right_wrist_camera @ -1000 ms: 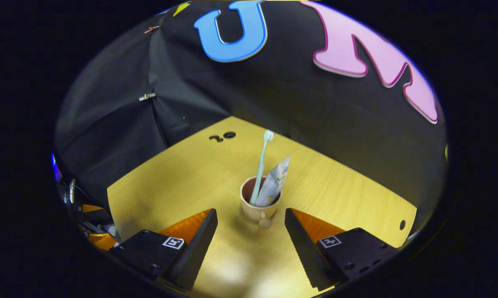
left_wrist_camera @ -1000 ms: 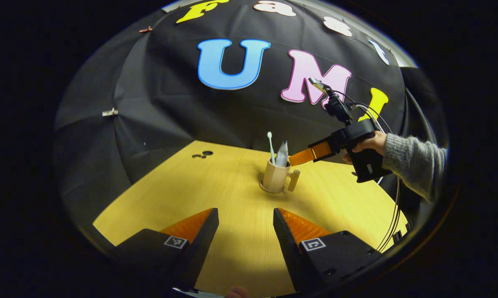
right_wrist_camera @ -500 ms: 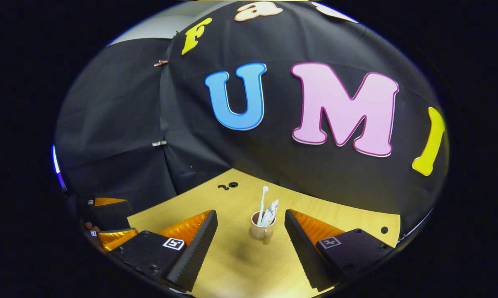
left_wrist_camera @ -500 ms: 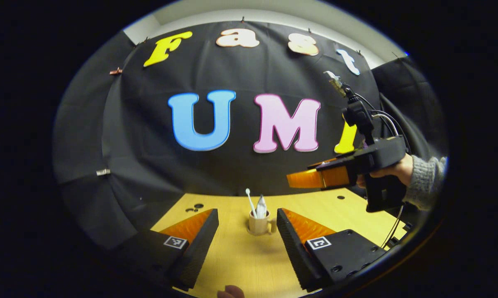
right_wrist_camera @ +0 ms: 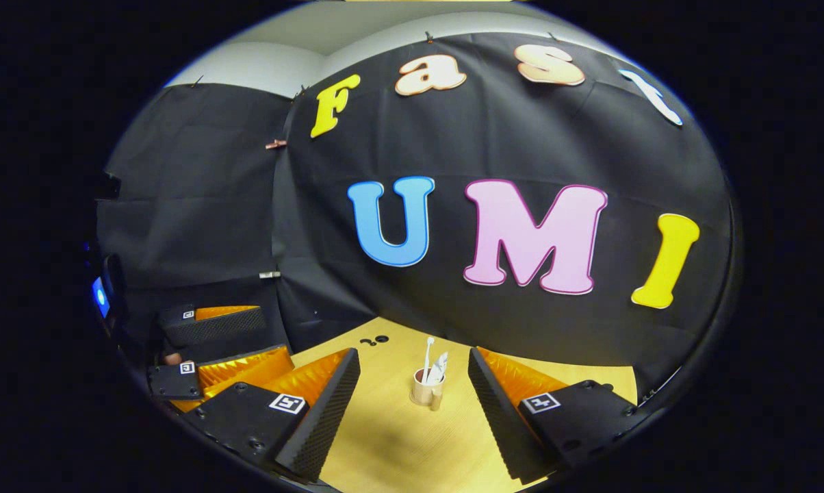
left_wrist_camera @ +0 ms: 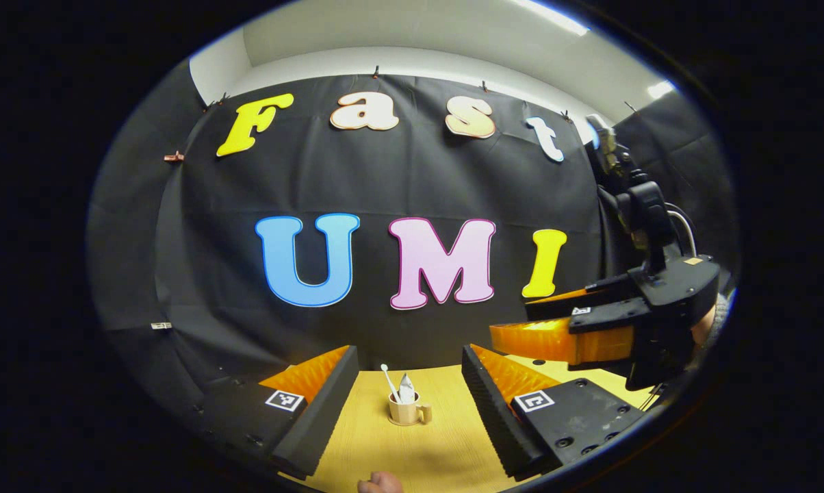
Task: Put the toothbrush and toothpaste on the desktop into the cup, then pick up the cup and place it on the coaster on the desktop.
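Observation:
A beige cup (left_wrist_camera: 406,412) with a handle stands upright on the wooden table (left_wrist_camera: 439,452), holding a white toothbrush (left_wrist_camera: 389,378) and a toothpaste tube (left_wrist_camera: 406,388). Its base is too small to show whether a coaster lies under it. My left gripper (left_wrist_camera: 409,351) is open and empty, well back from the cup. At the right of the left gripper view, my right gripper (left_wrist_camera: 515,318) hovers above the table, jaws apart. In the right gripper view the cup (right_wrist_camera: 426,394), toothbrush (right_wrist_camera: 428,352) and tube (right_wrist_camera: 441,366) stand far ahead between the open right gripper (right_wrist_camera: 413,352) fingers. The left gripper (right_wrist_camera: 272,335) is at the left.
The black cloth wall closes off the table's far side. Small dark holes (right_wrist_camera: 376,339) mark the tabletop near the back edge, and another hole (left_wrist_camera: 536,361) lies at the right. A person's fingertip (left_wrist_camera: 378,483) shows at the bottom edge.
Both grippers have drawn back from the cup and tilted upward, so the cup looks smaller and farther and more wall shows. The cup has not moved.

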The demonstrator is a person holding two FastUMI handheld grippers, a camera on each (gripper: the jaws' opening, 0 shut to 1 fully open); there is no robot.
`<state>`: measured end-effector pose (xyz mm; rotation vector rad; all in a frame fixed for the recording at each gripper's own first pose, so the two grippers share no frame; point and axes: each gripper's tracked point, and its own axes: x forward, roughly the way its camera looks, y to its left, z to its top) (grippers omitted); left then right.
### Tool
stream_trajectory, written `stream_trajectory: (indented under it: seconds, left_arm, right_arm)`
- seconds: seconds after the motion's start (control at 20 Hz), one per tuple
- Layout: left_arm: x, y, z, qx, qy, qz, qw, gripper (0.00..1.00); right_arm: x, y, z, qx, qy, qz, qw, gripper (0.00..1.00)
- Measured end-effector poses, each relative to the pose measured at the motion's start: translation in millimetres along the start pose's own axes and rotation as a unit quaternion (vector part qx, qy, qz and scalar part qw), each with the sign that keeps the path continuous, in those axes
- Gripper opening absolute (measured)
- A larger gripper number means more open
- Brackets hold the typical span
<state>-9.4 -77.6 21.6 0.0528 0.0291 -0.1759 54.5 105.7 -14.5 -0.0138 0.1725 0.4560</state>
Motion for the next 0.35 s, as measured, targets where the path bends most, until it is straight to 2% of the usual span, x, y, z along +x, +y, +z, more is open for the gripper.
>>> stream_trajectory:
  seconds: [0.2,0.35]
  left_arm:
    - [-6,-14,0,-0.001,0.009,0.013,1.0,0.96]
    - [-8,-25,3,0.002,0.01,0.026,1.0,0.96]
  right_arm:
    - [-29,-3,-2,-0.015,-0.026,-0.01,0.999,0.98]
    - [-45,-16,5,0.008,-0.049,-0.027,0.998,0.98]
